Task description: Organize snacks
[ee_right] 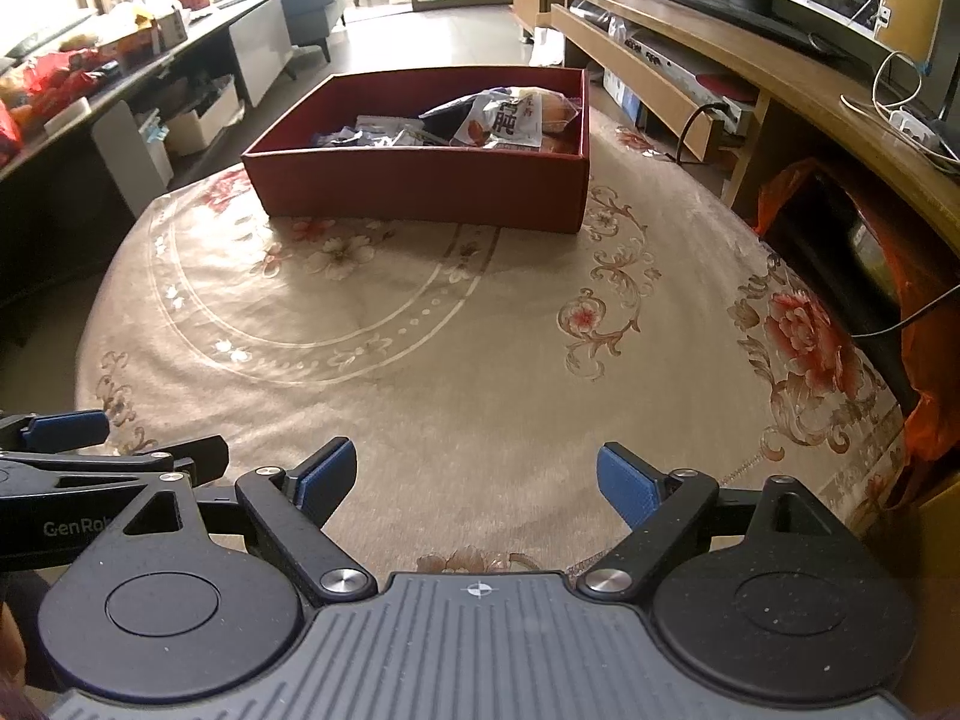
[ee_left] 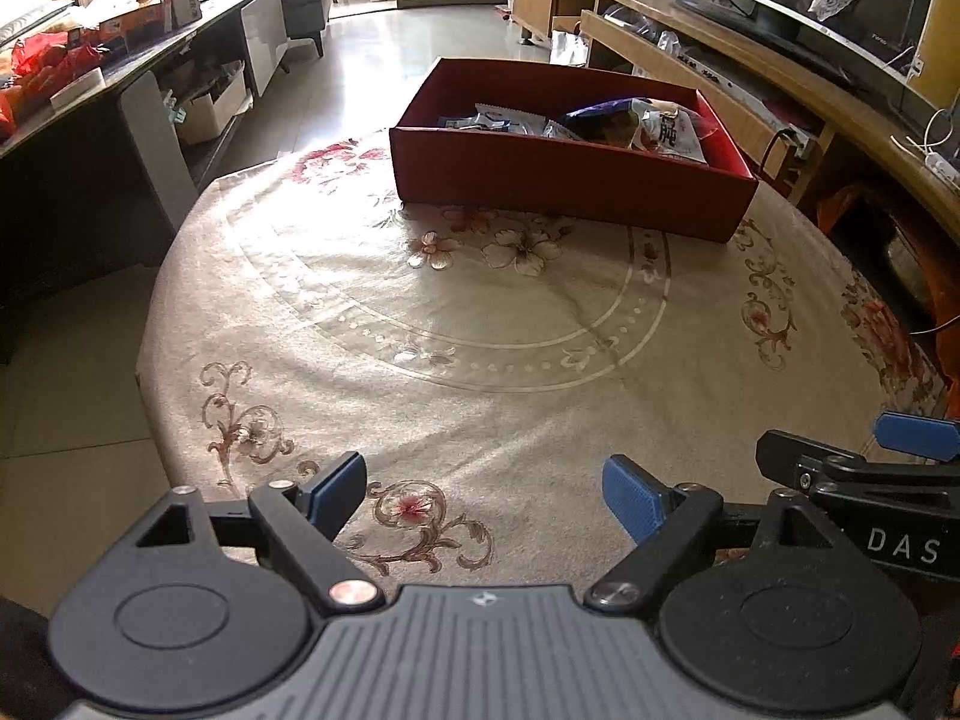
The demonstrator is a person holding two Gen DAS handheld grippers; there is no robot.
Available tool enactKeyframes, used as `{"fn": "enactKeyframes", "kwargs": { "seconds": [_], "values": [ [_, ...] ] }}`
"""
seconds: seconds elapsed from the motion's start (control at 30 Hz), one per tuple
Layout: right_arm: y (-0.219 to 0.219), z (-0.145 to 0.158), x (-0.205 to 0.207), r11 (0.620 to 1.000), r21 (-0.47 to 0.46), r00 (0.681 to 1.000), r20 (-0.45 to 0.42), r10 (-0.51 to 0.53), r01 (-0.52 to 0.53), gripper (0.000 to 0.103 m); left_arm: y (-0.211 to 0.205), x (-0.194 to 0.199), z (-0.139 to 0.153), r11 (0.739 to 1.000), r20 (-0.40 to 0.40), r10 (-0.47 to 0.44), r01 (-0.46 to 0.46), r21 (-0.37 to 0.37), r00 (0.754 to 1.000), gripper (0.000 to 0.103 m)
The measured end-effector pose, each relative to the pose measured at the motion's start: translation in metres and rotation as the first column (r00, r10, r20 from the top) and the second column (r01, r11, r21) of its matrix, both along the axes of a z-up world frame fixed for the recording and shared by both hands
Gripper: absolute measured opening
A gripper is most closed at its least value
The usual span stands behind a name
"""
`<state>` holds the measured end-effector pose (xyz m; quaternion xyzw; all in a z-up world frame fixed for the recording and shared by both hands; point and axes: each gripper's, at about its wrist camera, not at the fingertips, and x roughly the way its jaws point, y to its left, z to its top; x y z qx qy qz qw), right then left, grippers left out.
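Observation:
A dark red box (ee_left: pixel 564 192) (ee_right: pixel 420 186) stands at the far side of a round table with a floral cloth (ee_left: pixel 480 348) (ee_right: pixel 456 348). Several snack packets (ee_left: pixel 630 123) (ee_right: pixel 498 117) lie inside it, white, blue and purple. My left gripper (ee_left: pixel 485 495) hovers over the near edge of the table, open, nothing between its blue pads. My right gripper (ee_right: pixel 477 483) hangs beside it, also open and empty. Each gripper shows at the side of the other's view: the right gripper (ee_left: pixel 864 462) and the left gripper (ee_right: pixel 90 450).
A long dark counter (ee_left: pixel 90 96) with red bags and boxes runs along the left. A wooden TV cabinet (ee_left: pixel 750 60) with a screen and cables lines the right. An orange bag (ee_right: pixel 936 408) hangs off the table's right edge. Tiled floor lies beyond.

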<state>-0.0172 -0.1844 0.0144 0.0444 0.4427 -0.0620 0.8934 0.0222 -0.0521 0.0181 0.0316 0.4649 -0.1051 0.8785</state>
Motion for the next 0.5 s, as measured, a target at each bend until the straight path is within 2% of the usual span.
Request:
{"fn": "enactKeyframes", "kwargs": {
  "seconds": [0.5],
  "values": [
    [0.0011,0.0022,-0.0021,1.000,0.004,1.000,0.005,0.002,-0.002,0.091,0.0004,-0.0031,0.0021,1.000,0.027,0.005,-0.005,0.000,1.000,0.088]
  ]
}}
